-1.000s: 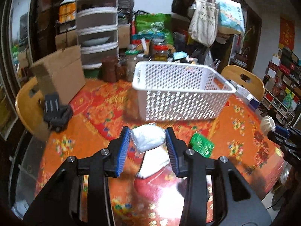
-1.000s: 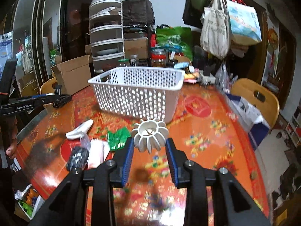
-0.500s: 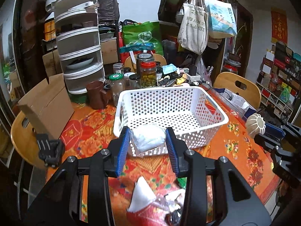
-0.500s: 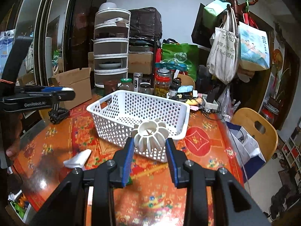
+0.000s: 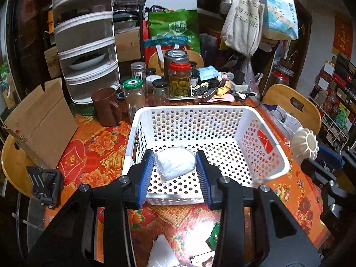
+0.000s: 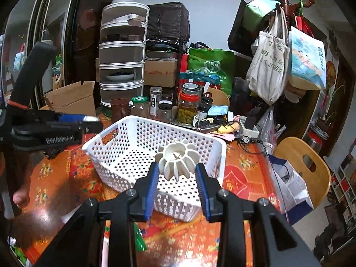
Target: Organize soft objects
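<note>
Left gripper (image 5: 174,165): your blue pads clamp the white crinkly plastic-wrapped soft pouch (image 5: 174,164) over the white perforated plastic basket (image 5: 262,138), near its 6 o'clock wall.
Right gripper (image 6: 177,170): clenched on the cream ribbed flower-shaped squishy ornament (image 6: 177,160), above the basket's 5 o'clock corner.
Handling: both look light and yielding; the film may slip, so grip mid-body.
Pose: both tools point forward, tilted slightly down.

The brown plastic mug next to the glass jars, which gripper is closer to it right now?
Left. The left gripper holds a white bagged bundle over the white perforated basket's mug-side half. The right gripper, holding a white ribbed ornament, is at the basket's opposite side from the brown mug.
</note>
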Demonstrator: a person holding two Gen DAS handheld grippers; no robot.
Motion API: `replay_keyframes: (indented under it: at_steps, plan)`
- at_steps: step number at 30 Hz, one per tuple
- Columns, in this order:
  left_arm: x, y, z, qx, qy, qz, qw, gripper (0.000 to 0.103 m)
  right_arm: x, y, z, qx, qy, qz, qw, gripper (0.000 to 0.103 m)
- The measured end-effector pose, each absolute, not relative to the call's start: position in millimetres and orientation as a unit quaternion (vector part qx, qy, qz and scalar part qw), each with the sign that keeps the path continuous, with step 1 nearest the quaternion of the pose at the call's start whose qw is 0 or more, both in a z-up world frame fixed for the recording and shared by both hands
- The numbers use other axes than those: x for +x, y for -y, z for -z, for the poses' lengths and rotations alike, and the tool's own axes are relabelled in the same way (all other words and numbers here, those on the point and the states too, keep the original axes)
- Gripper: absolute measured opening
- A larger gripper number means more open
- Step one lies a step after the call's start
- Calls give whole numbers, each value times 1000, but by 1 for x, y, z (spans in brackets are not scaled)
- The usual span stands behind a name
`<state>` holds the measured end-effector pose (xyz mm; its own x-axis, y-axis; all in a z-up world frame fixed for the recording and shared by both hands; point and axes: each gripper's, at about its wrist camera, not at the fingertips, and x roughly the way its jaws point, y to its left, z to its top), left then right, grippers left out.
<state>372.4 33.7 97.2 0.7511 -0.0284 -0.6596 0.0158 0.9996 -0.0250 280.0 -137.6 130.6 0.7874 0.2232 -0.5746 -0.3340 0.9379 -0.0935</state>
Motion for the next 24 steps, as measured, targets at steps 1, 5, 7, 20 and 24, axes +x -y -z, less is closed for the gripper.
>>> replay_keyframes:
  at_steps: [1, 5, 7, 20, 24]
  plan:
    - [379, -34, -94, -11, -358, 11, 934, 36, 288, 134, -129, -99, -294, -148, 939, 32]
    - [406, -33, -75, -15, -388, 11, 921, 36, 319, 121, -115, -106, -321, -150, 929, 32]
    - [422, -31, -64, -13, -406, 11, 914, 36, 332, 117, -106, -111, -333, -145, 925, 32]
    - [462, -24, -14, 2, -449, 8, 894, 36, 378, 117, -53, -91, -391, -140, 905, 33]
    - [465, -26, -6, -9, -455, 14, 890, 64, 382, 118, -45, -82, -397, -140, 903, 34]
